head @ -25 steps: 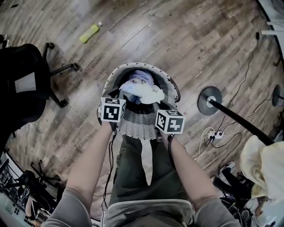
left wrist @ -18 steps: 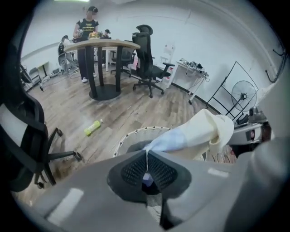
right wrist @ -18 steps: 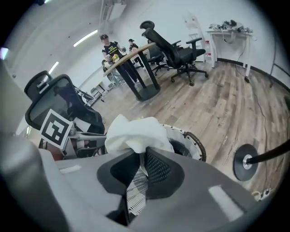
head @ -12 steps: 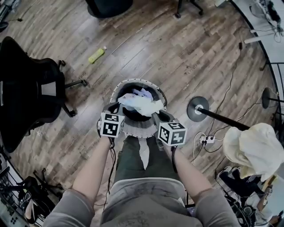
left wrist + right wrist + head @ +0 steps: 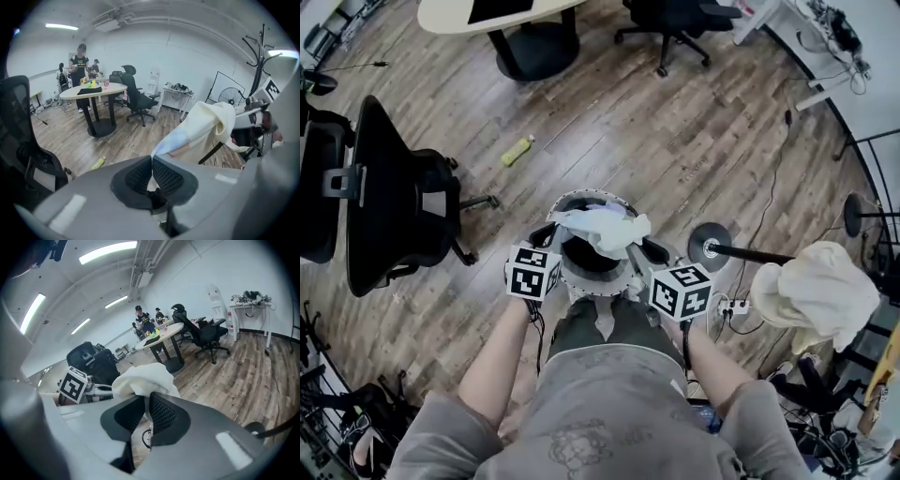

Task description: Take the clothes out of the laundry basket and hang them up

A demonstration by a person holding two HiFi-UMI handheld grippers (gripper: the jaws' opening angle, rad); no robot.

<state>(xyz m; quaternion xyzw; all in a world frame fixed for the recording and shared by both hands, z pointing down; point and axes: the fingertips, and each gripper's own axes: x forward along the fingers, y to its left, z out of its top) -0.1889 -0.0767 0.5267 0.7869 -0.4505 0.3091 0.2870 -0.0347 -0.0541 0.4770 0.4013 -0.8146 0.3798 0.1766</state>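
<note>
A pale cream garment (image 5: 602,228) hangs bunched between my two grippers above the round wicker laundry basket (image 5: 591,277). My left gripper (image 5: 551,234) is shut on one edge of the garment (image 5: 201,129), the cloth pinched between its pads. My right gripper (image 5: 649,251) is shut on the other side of the garment (image 5: 140,379). The basket's inside looks dark; I cannot tell what is left in it. A cream cloth (image 5: 816,291) hangs on the black clothes stand (image 5: 741,251) at the right.
Black office chairs (image 5: 394,197) stand at the left. A yellow-green bottle (image 5: 517,150) lies on the wooden floor. A round table (image 5: 497,11) and another chair (image 5: 675,19) are farther off. A power strip with cables (image 5: 733,305) lies by the stand's base (image 5: 710,247). People stand at the far table (image 5: 82,65).
Both grippers have lifted the pale garment up out of the basket. The camera has risen, so the basket looks smaller and more of the room shows.
</note>
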